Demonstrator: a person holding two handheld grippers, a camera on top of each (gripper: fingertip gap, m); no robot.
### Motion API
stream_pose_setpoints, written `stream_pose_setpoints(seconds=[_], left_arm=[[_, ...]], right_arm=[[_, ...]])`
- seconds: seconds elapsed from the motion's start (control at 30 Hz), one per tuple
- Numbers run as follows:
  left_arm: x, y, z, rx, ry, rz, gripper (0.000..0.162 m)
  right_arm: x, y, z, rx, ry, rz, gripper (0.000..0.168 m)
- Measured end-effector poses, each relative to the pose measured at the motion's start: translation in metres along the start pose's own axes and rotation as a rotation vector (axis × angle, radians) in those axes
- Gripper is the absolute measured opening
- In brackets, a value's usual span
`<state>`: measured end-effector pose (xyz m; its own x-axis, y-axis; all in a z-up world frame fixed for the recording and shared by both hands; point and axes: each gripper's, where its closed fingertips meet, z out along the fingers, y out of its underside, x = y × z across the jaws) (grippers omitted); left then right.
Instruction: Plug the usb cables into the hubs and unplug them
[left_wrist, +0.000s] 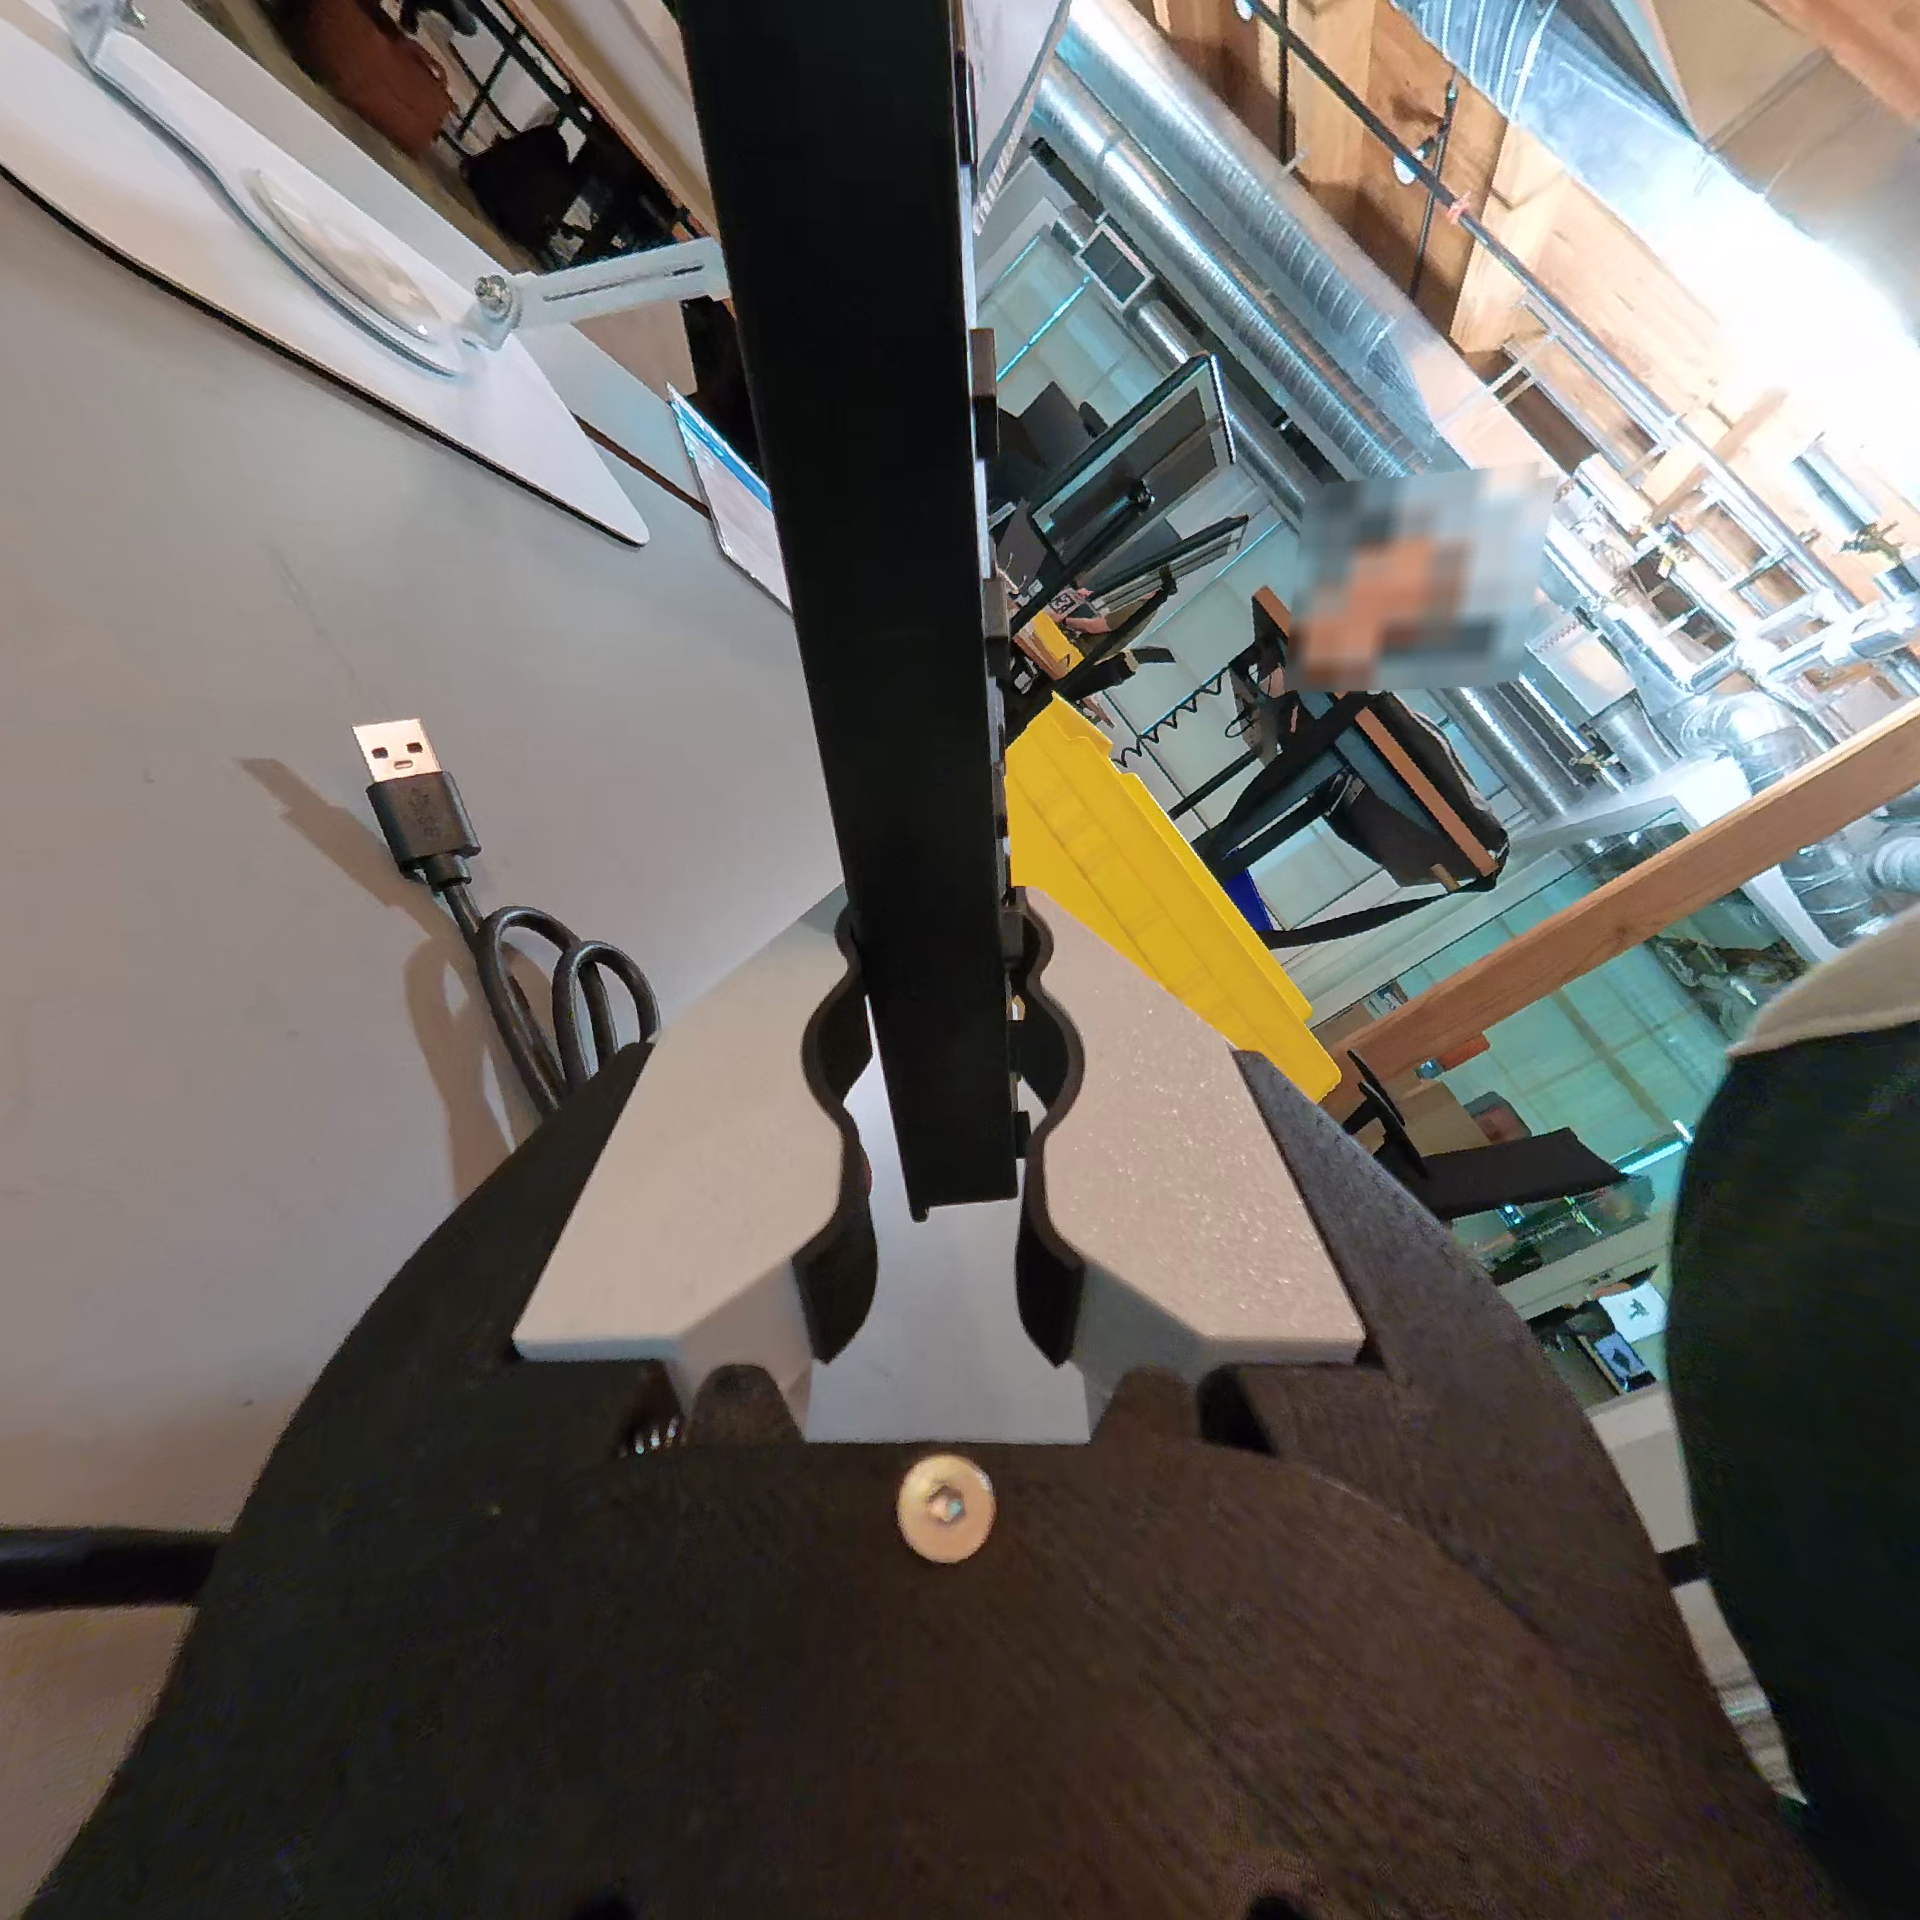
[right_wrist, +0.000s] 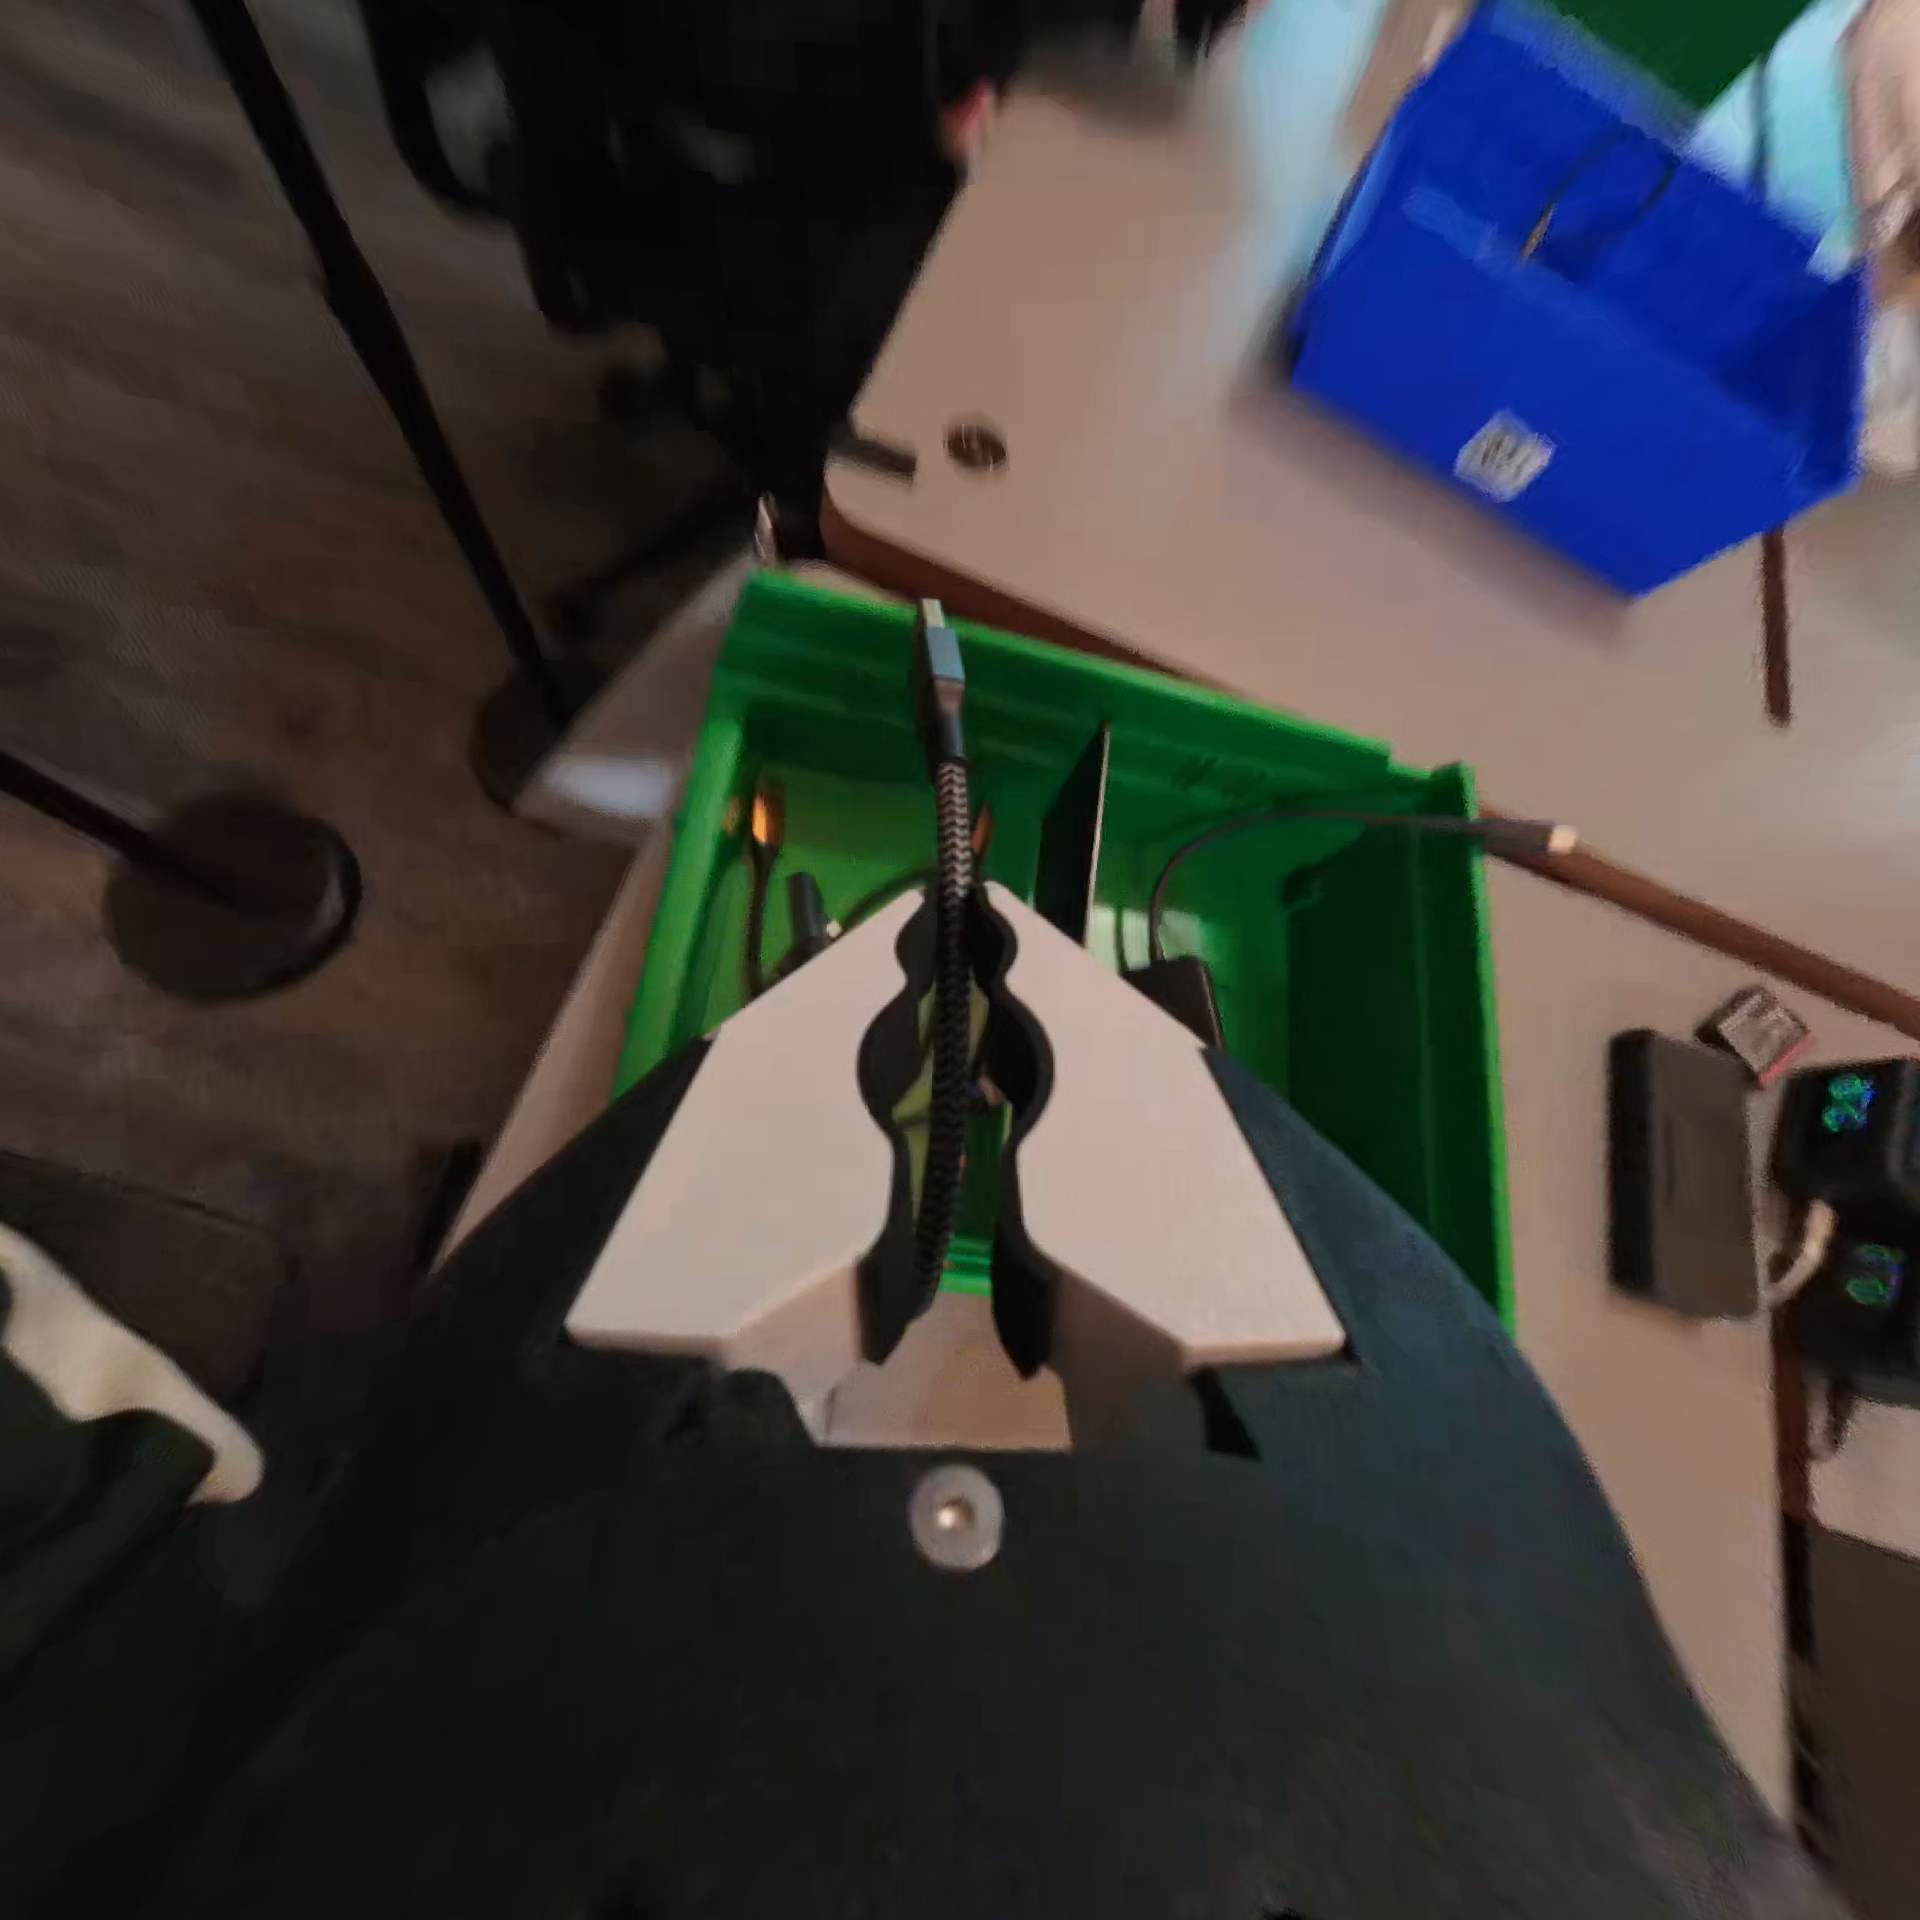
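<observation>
In the left wrist view my left gripper (left_wrist: 940, 940) is shut on a long black hub (left_wrist: 862, 582), held lifted above the table with its ports along the right edge. A black USB cable (left_wrist: 416, 800) lies on the grey table (left_wrist: 208, 935) to the left, its plug pointing away. In the right wrist view my right gripper (right_wrist: 954, 914) is shut on a braided cable (right_wrist: 948, 883) whose grey plug sticks out past the fingertips. It hangs over a green bin (right_wrist: 1382, 997) that holds several cables and a black hub (right_wrist: 1179, 987).
A yellow bin (left_wrist: 1153, 914) lies behind the held hub. A white pad (left_wrist: 312, 312) lies far left on the table. A blue bin (right_wrist: 1579, 332) stands on a farther table. Black devices (right_wrist: 1673, 1164) sit right of the green bin. Stand bases (right_wrist: 229, 883) rest on the floor.
</observation>
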<state>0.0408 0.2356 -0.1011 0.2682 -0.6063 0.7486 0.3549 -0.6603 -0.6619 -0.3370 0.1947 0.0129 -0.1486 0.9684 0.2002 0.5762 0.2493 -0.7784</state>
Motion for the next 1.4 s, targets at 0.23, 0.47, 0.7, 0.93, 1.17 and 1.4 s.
stream_pose_setpoints(seconds=[0.23,0.47,0.7,0.93,1.17,1.4], left_arm=[[-0.001,0.000,-0.001,0.006,0.003,-0.019,0.021],[0.002,0.005,0.001,-0.006,0.023,-0.056,0.021],[0.003,0.005,0.002,-0.001,-0.006,0.017,0.021],[0.008,0.005,-0.001,-0.010,-0.036,0.125,0.020],[0.006,0.005,-0.001,-0.019,-0.091,0.215,0.020],[0.013,0.007,-0.002,-0.023,-0.116,0.332,0.020]], right_arm=[[-0.045,-0.017,-0.168,0.638,-0.226,0.033,0.004],[-0.083,0.045,-0.282,0.811,-0.179,0.033,0.004],[-0.100,0.100,-0.349,0.874,-0.084,0.089,0.004],[-0.091,0.164,-0.384,0.777,0.108,0.194,0.004],[-0.074,0.203,-0.400,0.516,0.338,0.192,0.004],[-0.077,0.212,-0.372,0.524,0.253,0.216,0.004]])
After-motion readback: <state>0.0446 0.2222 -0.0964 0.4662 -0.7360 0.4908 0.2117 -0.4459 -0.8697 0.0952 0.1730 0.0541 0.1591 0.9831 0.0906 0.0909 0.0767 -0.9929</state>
